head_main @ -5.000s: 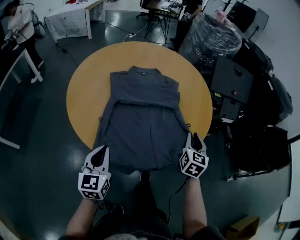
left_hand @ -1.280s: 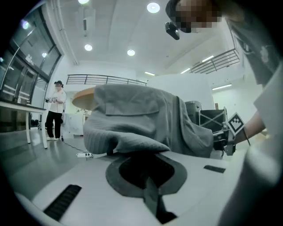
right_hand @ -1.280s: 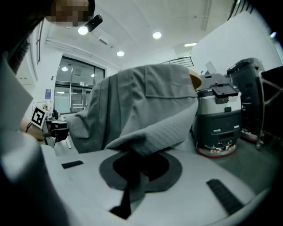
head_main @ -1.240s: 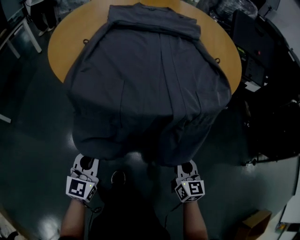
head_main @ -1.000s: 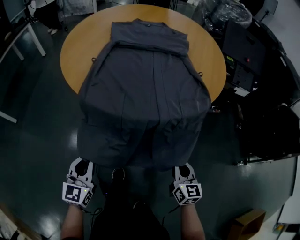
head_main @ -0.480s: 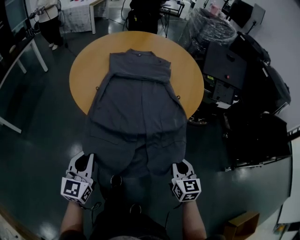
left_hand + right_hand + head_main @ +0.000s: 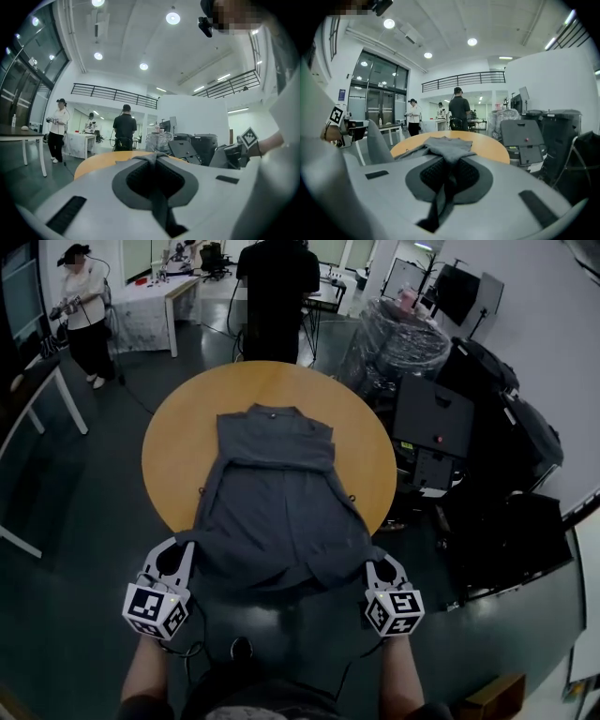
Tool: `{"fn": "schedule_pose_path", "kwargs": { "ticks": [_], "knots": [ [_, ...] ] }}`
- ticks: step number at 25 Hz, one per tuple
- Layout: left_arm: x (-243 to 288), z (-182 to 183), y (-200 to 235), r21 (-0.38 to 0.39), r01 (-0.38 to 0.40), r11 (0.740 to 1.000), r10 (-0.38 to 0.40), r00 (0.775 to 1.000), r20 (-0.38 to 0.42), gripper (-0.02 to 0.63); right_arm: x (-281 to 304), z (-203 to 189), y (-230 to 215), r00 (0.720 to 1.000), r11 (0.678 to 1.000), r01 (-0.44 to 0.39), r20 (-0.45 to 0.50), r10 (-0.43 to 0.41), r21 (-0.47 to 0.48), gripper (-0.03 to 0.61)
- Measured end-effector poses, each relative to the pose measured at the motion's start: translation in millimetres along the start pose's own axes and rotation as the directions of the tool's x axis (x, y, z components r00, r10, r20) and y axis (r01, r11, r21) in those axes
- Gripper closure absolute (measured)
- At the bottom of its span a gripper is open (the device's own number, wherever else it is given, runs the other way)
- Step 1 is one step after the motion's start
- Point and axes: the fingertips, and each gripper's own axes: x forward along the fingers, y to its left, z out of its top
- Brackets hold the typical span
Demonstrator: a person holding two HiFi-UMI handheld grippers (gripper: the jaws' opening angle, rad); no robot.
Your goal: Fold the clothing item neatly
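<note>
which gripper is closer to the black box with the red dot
Right. The right gripper grips the shirt hem on the side of the table nearest the box; the left gripper grips the hem's other corner, across the shirt.

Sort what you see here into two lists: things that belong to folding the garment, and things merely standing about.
Belongs to the job: grey shirt, round table, left gripper and right gripper, each shut on its hem.
Standing about: black equipment cart, plastic-wrapped bundle, bystander in black, bystander in white.

Dark glossy floor [image 7: 80, 549], round wooden table [image 7: 178, 437], tall windows [image 7: 379, 93], round ceiling lights [image 7: 472, 41], white walls [image 7: 543, 79]
</note>
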Motion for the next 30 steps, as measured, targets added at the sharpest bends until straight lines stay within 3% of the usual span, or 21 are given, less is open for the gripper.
{"fn": "schedule_pose_path", "kwargs": {
  "ticks": [5,12,15,21,26,30],
  "knots": [
    [44,41,55,0.018,0.021,1.000,-0.021,0.999,0.043,0.601,56,51,-15,0.997,0.998,0.061,0.044,-0.060,-0.022,0.574],
    [131,62,97,-0.005,-0.026,1.000,0.026,0.998,0.056,0.601,142,95,-68,0.995,0.997,0.059,0.072,-0.063,0.057,0.574],
    [169,71,107,0.003,-0.052,0.999,0.051,0.997,0.055,0.601,185,107,-87,0.996,0.998,0.010,0.082,-0.015,0.069,0.574],
    [247,88,111,0.030,-0.106,0.994,0.105,0.994,0.032,0.601,271,131,-108,0.988,0.990,-0.144,0.062,0.143,0.006,0.574],
    [305,99,130,0.054,-0.176,0.983,0.176,0.984,0.016,0.601,329,160,-141,0.983,0.986,-0.164,0.085,0.162,0.018,0.574],
    [351,76,161,0.051,-0.223,0.973,0.226,0.972,-0.068,0.601,385,157,-151,0.985,0.985,-0.175,0.014,0.175,0.000,0.574]
  ]
}}
